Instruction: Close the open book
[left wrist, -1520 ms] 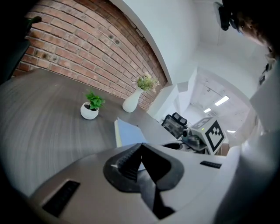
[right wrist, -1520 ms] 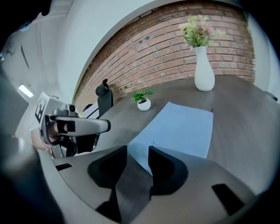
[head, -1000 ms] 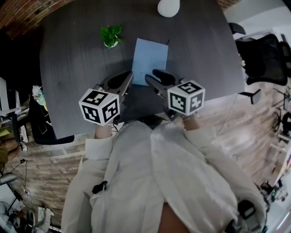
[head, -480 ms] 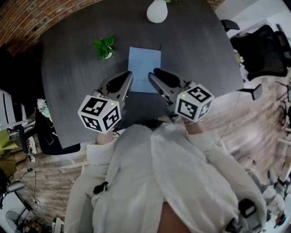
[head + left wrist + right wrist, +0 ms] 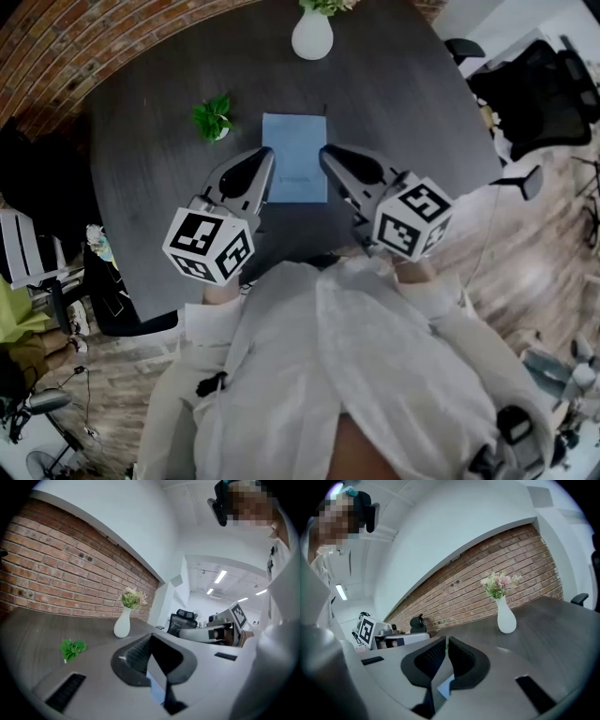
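The person wears a loose off-white long-sleeved shirt (image 5: 366, 366) with a small black clip (image 5: 208, 383) on its front. The grey left gripper (image 5: 265, 156) and grey right gripper (image 5: 327, 151), its jaws closing with nothing between them, have black ribbed pads (image 5: 427, 659) and white cubes (image 5: 208, 246) bearing black square markers.

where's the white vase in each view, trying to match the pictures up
Head view: the white vase stands at the top edge, near the middle, on the far side of the table.
Left gripper view: the vase is left of centre.
Right gripper view: the vase is right of centre.
Shared landmark: the brick wall behind the table, also at and.
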The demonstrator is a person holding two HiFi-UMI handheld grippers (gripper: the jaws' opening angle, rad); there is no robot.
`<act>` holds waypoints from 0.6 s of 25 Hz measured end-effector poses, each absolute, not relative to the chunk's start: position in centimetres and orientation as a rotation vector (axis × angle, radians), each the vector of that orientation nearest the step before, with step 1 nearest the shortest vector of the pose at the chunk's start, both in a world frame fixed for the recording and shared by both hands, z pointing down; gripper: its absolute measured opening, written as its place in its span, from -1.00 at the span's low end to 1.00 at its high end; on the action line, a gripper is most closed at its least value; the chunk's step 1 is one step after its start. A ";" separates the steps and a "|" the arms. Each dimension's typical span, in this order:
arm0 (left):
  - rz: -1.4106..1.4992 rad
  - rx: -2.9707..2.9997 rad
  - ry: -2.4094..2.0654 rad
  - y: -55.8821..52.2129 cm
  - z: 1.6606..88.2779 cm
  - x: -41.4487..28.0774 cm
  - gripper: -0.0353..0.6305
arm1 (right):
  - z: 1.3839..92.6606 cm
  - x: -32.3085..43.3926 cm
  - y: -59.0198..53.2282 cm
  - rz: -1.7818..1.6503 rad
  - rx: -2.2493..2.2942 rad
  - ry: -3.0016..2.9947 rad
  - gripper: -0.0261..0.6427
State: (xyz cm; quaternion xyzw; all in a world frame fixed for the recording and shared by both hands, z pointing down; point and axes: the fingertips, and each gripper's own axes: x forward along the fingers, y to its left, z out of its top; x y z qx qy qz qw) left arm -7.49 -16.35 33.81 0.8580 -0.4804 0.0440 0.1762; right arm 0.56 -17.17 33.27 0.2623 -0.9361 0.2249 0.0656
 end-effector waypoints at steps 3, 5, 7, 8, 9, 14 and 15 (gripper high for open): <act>0.109 2.442 -1.373 -16.6 33.5 -7.0 -0.88 | 33.0 1.0 -17.0 0.651 0.814 -2.827 -0.87; 0.120 2.454 -1.362 -16.6 33.6 -6.6 -0.88 | 32.8 1.3 -17.1 0.631 0.837 -2.834 -0.89; 0.134 2.464 -1.336 -16.5 33.8 -6.0 -0.88 | 32.5 1.5 -17.1 0.612 0.855 -2.840 -0.90; 0.140 2.466 -1.323 -16.4 33.9 -5.7 -0.88 | 32.4 1.6 -17.1 0.603 0.862 -2.840 -0.90; 0.146 2.467 -1.311 -16.3 34.0 -5.4 -0.88 | 32.3 1.7 -17.1 0.594 0.869 -2.840 -0.90; 0.237 2.458 -1.293 -16.2 34.9 -4.3 -0.88 | 31.7 2.4 -16.9 0.585 0.922 -2.857 -0.90; 0.272 2.460 -1.296 -16.1 35.1 -4.2 -0.88 | 31.6 2.5 -16.8 0.587 0.934 -2.863 -0.90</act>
